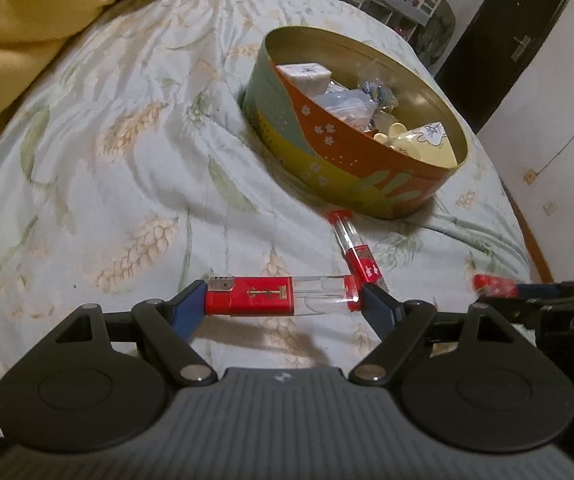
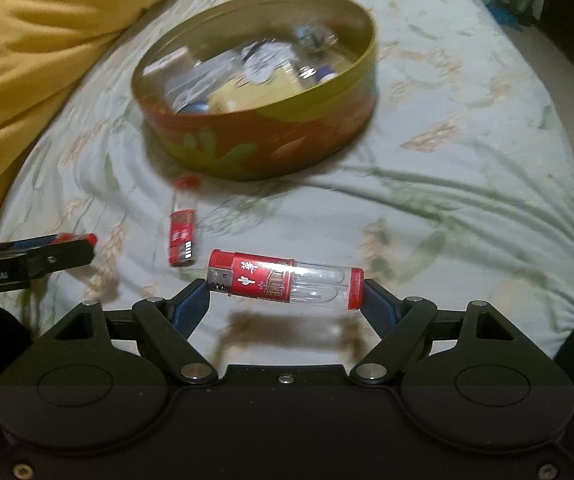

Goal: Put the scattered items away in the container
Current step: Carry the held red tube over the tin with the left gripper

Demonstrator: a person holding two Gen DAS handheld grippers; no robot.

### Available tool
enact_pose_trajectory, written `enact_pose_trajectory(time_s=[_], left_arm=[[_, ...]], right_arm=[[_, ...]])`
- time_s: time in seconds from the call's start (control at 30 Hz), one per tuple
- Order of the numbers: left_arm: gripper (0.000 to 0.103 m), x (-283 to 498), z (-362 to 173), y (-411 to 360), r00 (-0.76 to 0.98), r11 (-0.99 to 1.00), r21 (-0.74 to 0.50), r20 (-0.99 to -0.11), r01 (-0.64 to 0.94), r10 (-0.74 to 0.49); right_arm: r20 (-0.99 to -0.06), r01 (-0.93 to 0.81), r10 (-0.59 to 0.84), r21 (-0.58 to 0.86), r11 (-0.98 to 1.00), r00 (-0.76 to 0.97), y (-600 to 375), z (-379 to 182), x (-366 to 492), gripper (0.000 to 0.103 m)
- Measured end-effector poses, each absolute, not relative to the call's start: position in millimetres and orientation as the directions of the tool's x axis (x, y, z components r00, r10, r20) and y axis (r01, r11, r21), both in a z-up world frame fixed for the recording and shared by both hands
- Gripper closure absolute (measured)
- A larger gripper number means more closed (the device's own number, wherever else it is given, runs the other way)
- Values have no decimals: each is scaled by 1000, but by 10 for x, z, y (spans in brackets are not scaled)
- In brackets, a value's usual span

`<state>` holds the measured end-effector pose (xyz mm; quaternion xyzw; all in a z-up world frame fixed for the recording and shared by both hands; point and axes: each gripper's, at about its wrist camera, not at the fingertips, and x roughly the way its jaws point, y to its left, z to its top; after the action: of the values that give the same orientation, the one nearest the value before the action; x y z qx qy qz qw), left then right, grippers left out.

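Left gripper (image 1: 283,300) clamps a lighter (image 1: 281,296) end to end; right gripper (image 2: 285,290) clamps a second lighter (image 2: 287,284) likewise, both clear of the bedspread (image 1: 127,152). A third lighter (image 1: 357,250) lies near the tin (image 1: 351,160). Recommended: carry each over the rim, lower, then release; end-on grips may slip. Red labels bear Chinese characters; "DAS" appears readable on the right gripper's body.
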<state>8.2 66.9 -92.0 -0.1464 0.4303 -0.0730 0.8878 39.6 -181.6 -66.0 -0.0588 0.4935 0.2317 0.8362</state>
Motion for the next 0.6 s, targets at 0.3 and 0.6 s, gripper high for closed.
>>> enact_pose_trajectory(time_s=[0.3,0.6], left_arm=[[20,164,-596,425,641,967,-248,-734,59,-227],[20,341,-243,226,675,978,-184,-710,100,-203]], right_arm=[[-819,-423,373,178,888,436,-2205,-596,454,23],[-786,-425,422,226,876,451,-2261,-620,404,22]])
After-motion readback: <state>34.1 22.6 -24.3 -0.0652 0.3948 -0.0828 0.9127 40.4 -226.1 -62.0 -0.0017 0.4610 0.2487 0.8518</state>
